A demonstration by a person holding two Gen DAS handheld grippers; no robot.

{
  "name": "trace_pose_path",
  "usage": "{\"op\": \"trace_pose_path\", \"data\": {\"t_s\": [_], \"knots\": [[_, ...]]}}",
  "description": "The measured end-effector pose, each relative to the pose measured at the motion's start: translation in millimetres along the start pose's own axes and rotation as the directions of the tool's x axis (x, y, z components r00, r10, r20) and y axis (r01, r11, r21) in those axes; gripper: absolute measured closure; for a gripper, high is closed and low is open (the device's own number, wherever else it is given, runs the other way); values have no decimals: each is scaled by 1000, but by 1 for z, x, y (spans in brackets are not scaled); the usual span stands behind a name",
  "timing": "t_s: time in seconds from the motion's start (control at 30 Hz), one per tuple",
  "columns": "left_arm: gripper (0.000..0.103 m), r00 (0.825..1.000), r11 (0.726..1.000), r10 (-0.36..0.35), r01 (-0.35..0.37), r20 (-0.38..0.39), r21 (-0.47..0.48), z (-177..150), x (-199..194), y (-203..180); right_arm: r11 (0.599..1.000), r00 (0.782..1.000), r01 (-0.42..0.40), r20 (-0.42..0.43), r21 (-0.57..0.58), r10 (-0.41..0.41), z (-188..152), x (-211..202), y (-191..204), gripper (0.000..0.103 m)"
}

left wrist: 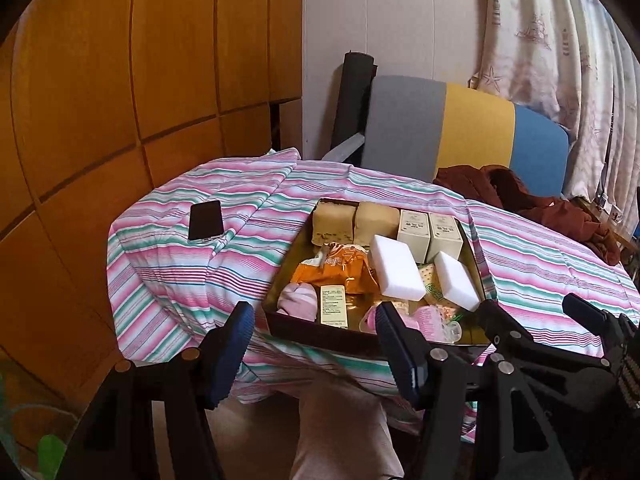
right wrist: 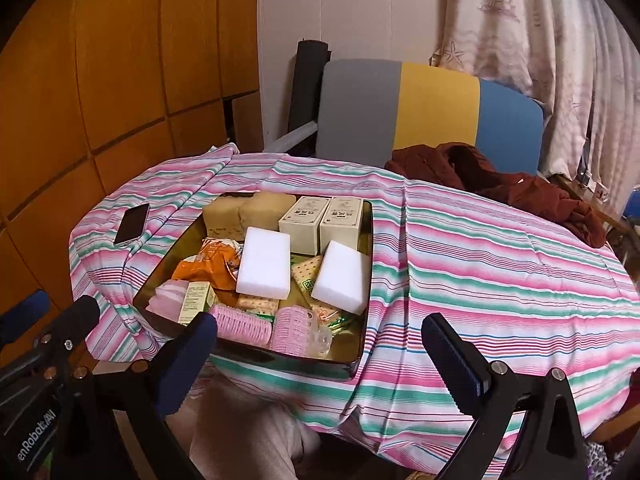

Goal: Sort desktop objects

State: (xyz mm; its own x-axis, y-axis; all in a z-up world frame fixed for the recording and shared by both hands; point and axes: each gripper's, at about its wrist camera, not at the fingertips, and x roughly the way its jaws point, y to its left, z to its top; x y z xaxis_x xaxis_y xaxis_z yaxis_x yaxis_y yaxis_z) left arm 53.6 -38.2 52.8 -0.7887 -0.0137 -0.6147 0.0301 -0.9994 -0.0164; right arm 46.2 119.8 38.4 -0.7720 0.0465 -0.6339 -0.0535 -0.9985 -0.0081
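A dark tray (left wrist: 320, 335) (right wrist: 280, 360) sits on the striped tablecloth, full of objects: two white sponges (left wrist: 396, 266) (right wrist: 264, 266), two cream boxes (left wrist: 430, 232) (right wrist: 322, 218), two tan blocks (left wrist: 354, 220) (right wrist: 248, 210), an orange packet (left wrist: 340, 270) (right wrist: 212, 266), pink hair rollers (right wrist: 242, 322) and a small label box (left wrist: 333, 306). My left gripper (left wrist: 316, 356) is open and empty, just in front of the tray's near edge. My right gripper (right wrist: 324, 356) is open and empty, in front of the tray's near right corner. The right gripper also shows in the left wrist view (left wrist: 532, 314).
A black phone (left wrist: 206, 220) (right wrist: 132, 223) lies on the tablecloth (left wrist: 540, 264) (right wrist: 500, 264) left of the tray. A brown garment (left wrist: 532, 200) (right wrist: 500, 184) lies at the back right. A grey, yellow and blue chair back (left wrist: 460, 136) stands behind. Wooden wardrobe at left.
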Motion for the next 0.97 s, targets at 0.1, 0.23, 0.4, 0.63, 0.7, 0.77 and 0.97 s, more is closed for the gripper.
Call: {"op": "trace_pose_path", "data": {"t_s": [0.1, 0.23, 0.4, 0.63, 0.7, 0.77, 0.97], "knots": [[40, 1000, 1000, 2, -2, -2, 3, 0, 1, -1, 1000, 1000, 4, -1, 6, -4, 0, 1, -1, 0], [40, 1000, 1000, 8, -8, 0, 6, -1, 2, -1, 1000, 1000, 11, -3, 7, -11, 0, 1, -1, 0], [40, 1000, 1000, 21, -21, 12, 11, 0, 1, -1, 1000, 1000, 13, -3, 9, -13, 0, 1, 0, 0], [40, 1000, 1000, 24, -25, 16, 14, 0, 1, -1, 1000, 1000, 9, -3, 15, -9, 0, 1, 0, 0], [40, 1000, 1000, 18, -18, 13, 12, 0, 2, 0, 1000, 1000, 9, -4, 17, -9, 0, 1, -1, 0], [40, 1000, 1000, 11, -11, 12, 9, 0, 3, 0, 1000, 1000, 9, -4, 18, -9, 0, 1, -1, 0], [45, 999, 999, 23, -25, 40, 36, -1, 0, -6, 1000, 1000, 10, -6, 17, -10, -1, 2, -1, 0]]}}
